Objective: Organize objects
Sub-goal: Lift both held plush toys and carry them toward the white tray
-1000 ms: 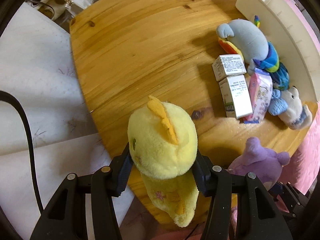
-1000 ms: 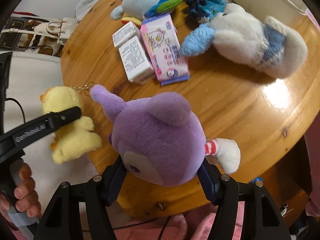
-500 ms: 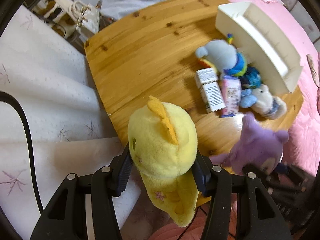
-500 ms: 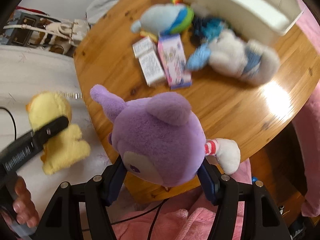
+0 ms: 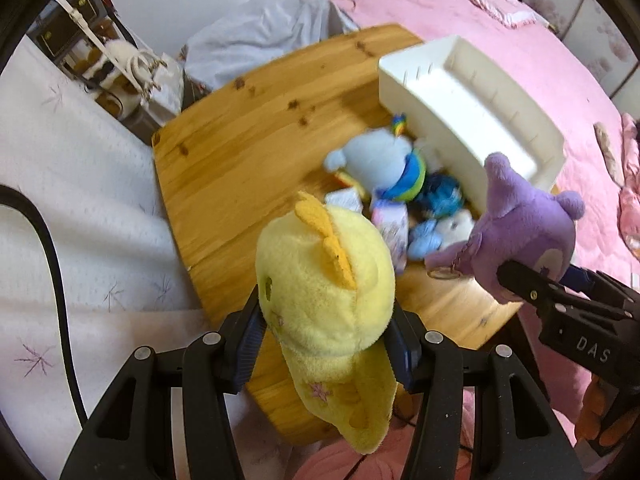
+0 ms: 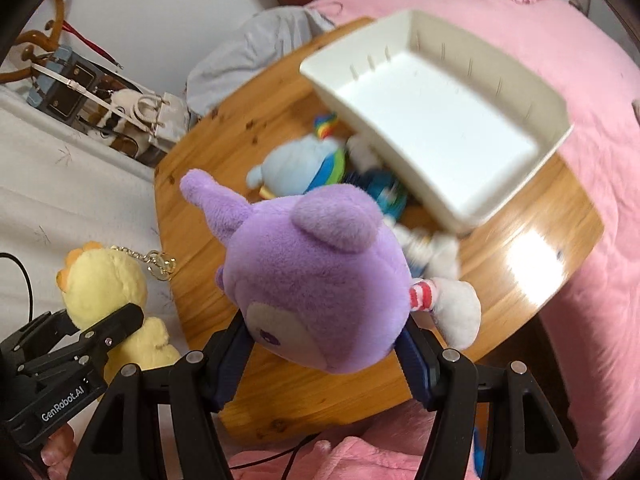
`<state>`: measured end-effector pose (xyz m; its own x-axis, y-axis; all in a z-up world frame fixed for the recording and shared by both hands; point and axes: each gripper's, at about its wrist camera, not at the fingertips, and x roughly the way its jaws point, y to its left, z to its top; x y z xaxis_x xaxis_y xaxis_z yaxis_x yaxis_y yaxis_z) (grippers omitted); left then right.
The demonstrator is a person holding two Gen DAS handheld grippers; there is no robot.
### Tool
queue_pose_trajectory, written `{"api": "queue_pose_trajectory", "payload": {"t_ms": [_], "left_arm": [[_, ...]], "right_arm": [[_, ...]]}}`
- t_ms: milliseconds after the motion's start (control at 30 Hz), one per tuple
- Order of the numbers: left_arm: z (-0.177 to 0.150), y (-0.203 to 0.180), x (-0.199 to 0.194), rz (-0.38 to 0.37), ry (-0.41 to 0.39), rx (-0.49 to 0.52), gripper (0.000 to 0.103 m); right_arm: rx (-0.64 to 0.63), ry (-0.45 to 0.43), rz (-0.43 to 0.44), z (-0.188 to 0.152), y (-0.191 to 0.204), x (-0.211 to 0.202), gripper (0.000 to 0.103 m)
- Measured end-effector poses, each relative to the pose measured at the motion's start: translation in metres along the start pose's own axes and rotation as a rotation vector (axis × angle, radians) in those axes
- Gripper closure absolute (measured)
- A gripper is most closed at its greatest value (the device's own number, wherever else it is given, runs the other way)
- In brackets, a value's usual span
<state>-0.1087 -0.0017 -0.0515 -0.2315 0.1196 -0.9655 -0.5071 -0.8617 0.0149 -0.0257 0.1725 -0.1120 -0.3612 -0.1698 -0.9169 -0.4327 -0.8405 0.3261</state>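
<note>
In my tongs: left [image 5: 326, 344] clamps chick [image 5: 324, 280], right [image 6: 324, 354] clamps purple plush [image 6: 316, 276]. Bin [image 6: 532, 80] empty; other toys [image 5: 384, 164] remain on the table [image 5: 240, 136].

The left black plastic two-finger gripper [image 5: 325, 354] has two angular matte arms with triangular cut-outs, round silver screw heads at the joints and dark blue ribbed pads [image 5: 249, 340] inside the fingers; from the right wrist view its side carries white lettering "GenRobot.AI", and a black cable [image 5: 52, 264] curves beside it. The right black plastic two-finger gripper [image 6: 325, 354] is built the same way, with silver screws, blue ribbed pads [image 6: 416, 364] and the white letters "DAS" on its body in the left wrist view. Bare fingers [image 5: 596, 412] of the person's right hand wrap its handle; no sleeve can be seen.
</note>
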Motion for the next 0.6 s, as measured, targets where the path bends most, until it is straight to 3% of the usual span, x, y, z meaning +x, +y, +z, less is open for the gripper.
{"api": "queue_pose_trajectory", "payload": {"t_ms": [300,600], "left_arm": [[0.048,-0.059,-0.002,0.011,-0.084,-0.059,0.045],[0.093,-0.105,0.011,-0.016,-0.075,-0.129,0.045]], "right_arm": [[-0.083,-0.038,0.031,0.054,-0.047,-0.017,0.036],[-0.152,-0.024,0.039,0.107,-0.095,-0.016,0.036]]}}
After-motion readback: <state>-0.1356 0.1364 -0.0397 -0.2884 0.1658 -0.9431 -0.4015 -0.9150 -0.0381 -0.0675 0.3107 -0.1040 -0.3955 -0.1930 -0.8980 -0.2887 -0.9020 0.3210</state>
